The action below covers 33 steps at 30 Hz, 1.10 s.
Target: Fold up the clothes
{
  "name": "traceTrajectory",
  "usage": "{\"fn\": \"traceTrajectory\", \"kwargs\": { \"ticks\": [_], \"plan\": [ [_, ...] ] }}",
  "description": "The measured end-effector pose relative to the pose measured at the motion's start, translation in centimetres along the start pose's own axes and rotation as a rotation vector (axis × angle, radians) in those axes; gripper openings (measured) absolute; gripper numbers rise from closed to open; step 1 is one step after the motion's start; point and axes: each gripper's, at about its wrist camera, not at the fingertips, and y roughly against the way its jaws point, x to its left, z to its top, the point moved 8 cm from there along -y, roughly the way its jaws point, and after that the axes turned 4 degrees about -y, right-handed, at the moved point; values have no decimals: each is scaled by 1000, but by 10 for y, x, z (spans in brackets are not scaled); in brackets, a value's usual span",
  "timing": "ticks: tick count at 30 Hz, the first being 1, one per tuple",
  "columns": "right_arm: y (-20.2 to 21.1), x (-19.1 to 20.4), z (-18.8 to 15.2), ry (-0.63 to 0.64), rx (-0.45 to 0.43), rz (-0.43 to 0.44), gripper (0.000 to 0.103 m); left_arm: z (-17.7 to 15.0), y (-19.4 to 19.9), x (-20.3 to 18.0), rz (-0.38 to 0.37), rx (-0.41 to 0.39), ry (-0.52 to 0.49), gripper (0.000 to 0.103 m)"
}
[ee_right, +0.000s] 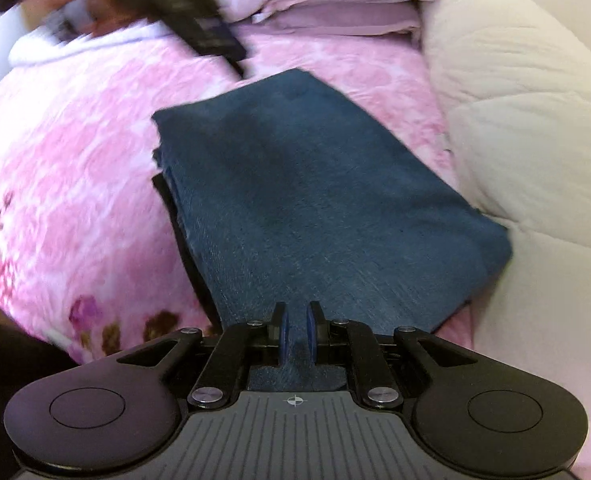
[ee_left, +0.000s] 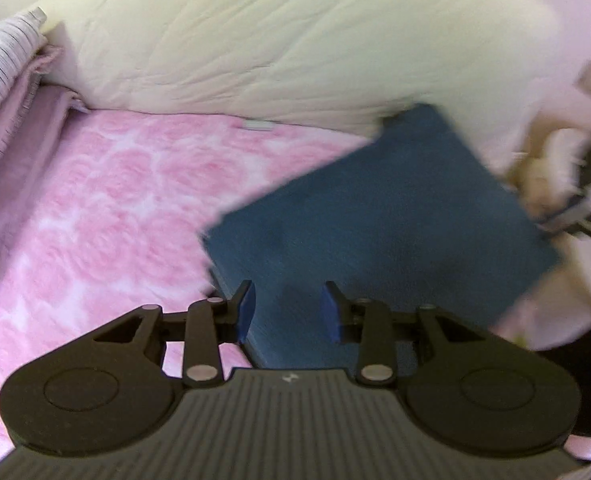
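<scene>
Pink floral bedspread [ee_right: 75, 184]: underlies everything. Cream duvet [ee_right: 527, 120]: bunched just beside the jeans. Folded blue jeans [ee_right: 315, 184]: flat on bedspread. Right gripper [ee_right: 295, 334]: clamped on jeans' near edge. Left gripper [ee_left: 289, 312]: fingers spread, holding nothing, above jeans.

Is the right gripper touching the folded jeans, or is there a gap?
Touching. In the right wrist view, the right gripper has its blue pads closed on a fold of the jeans, with denim pinched between them.
</scene>
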Motion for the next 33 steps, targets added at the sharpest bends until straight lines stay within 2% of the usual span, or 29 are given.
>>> {"fn": "traceTrajectory", "kwargs": {
  "ticks": [2,5,7,9,11,14,17,20,21,24,29,33],
  "plan": [
    [2,-1,-6,-67,11,-23,11,-24,-1,-16,-20,37,-16,32],
    [-8,-5,-21,-173,48,-77,11,-55,-21,-25,0,87,-20,35],
    [-12,-5,-26,-208,57,-116,11,-64,-29,-25,8,84,-7,39],
    [-5,-3,-19,-214,31,-172,11,-65,-29,-23,8,71,2,41],
    [1,7,-11,-224,-5,-190,11,-64,-29,-24,9,62,-16,41],
    [-5,23,-12,-247,0,-191,11,-67,-32,-31,24,53,-66,41],
    [-21,30,-24,-267,61,-210,11,-68,-31,-33,29,51,-89,41],
    [-11,37,-9,-285,17,-239,11,-65,-22,-34,34,40,-99,39],
    [-7,40,-4,-292,-5,-235,11,-63,-17,-37,34,26,-100,35],
    [-7,45,5,-339,-45,-218,11,-58,-9,-48,16,0,-102,34],
    [-42,31,-13,-483,-20,-191,11,-58,-30,-64,39,23,-174,40],
    [-39,28,-16,-455,-17,-164,11,-52,-27,-67,30,40,-184,40]
  ]
}}
